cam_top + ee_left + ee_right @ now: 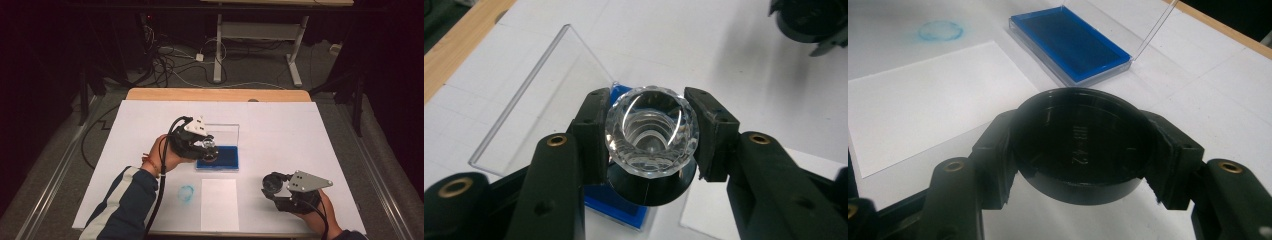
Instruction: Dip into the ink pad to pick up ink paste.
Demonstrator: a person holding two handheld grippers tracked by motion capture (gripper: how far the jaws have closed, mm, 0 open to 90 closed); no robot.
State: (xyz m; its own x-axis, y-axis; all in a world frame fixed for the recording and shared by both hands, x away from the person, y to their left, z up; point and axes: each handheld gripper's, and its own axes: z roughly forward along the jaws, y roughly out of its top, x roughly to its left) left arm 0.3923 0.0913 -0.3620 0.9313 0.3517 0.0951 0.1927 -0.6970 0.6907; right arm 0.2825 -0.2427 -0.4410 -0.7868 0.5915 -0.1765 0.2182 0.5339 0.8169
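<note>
1. Right gripper, at the near right of the table, is clamped on a round black cap; in the right gripper view its pads press both sides of the cap's rim.
2. Just to its left lies a blank white sheet, flat near the table's front edge, with nothing on it.
3. Left of the sheet, a faint blue ring stain marks the white table cover, close to the person's left sleeve.
4. Farther in, the left gripper is clenched on a clear faceted stamp with a black base; in the left gripper view the pads squeeze the faceted handle from both sides.
5. Directly under the stamp sits the blue ink pad, in a clear case whose open lid stands upright along the far side.
6. Whether the stamp's base touches the pad I cannot tell.
7. Beyond the white cover, the table's wooden far edge shows, then cables on the floor.
</note>
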